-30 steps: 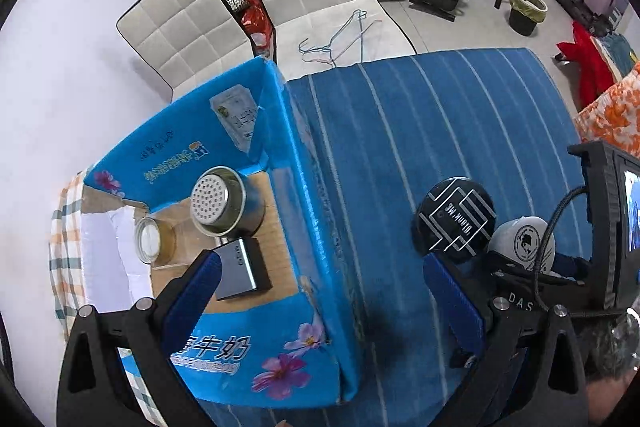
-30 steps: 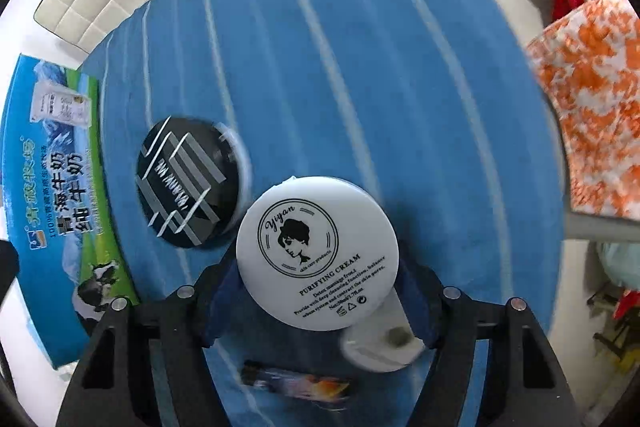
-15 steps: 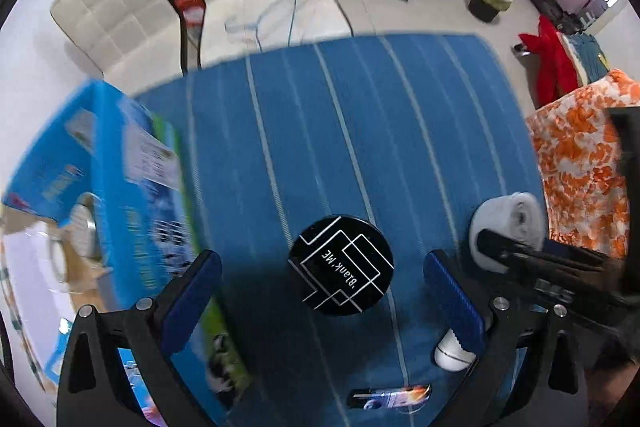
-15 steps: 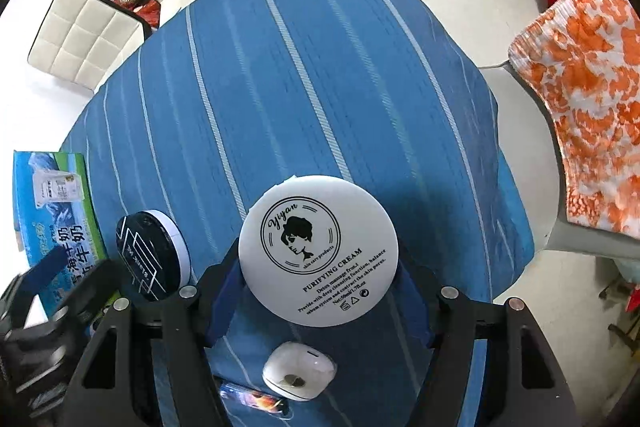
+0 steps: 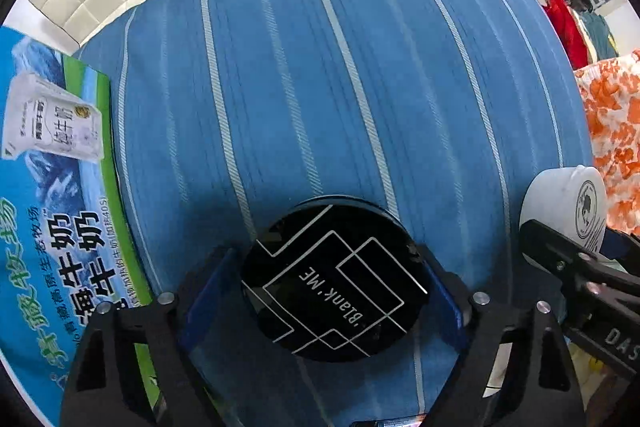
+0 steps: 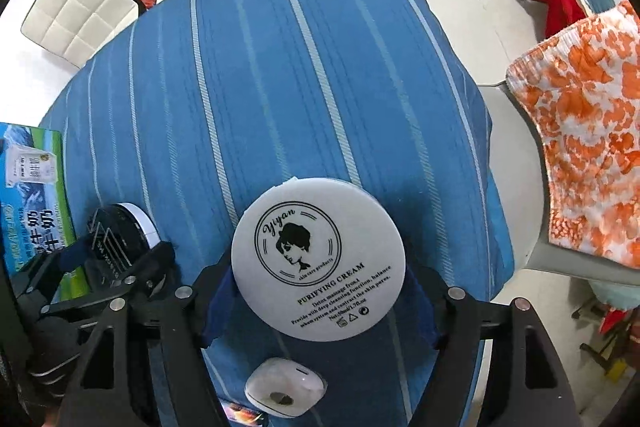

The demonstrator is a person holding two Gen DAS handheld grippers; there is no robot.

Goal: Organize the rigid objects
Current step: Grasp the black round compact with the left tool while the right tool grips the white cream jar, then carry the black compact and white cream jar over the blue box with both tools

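My left gripper [image 5: 326, 293] is closed around a round black tin [image 5: 334, 281] marked "Blank.ME", which sits on the blue striped tablecloth [image 5: 320, 87]. My right gripper [image 6: 318, 277] is shut on a round white cream jar [image 6: 318, 259] and holds it above the cloth. The jar also shows in the left wrist view [image 5: 568, 203] at the right edge. The black tin and the left gripper show in the right wrist view [image 6: 120, 239] at the left.
A blue milk carton box [image 5: 52, 211] stands at the table's left side. A small white case [image 6: 285, 391] and a thin dark packet [image 6: 240, 411] lie on the cloth below the jar. White chairs [image 6: 80, 7] stand behind the table; an orange-patterned cloth [image 6: 580, 147] covers a chair on the right.
My left gripper moved right from the box to the black tin and closed around it. My right gripper lifted the white jar higher and drew it back.
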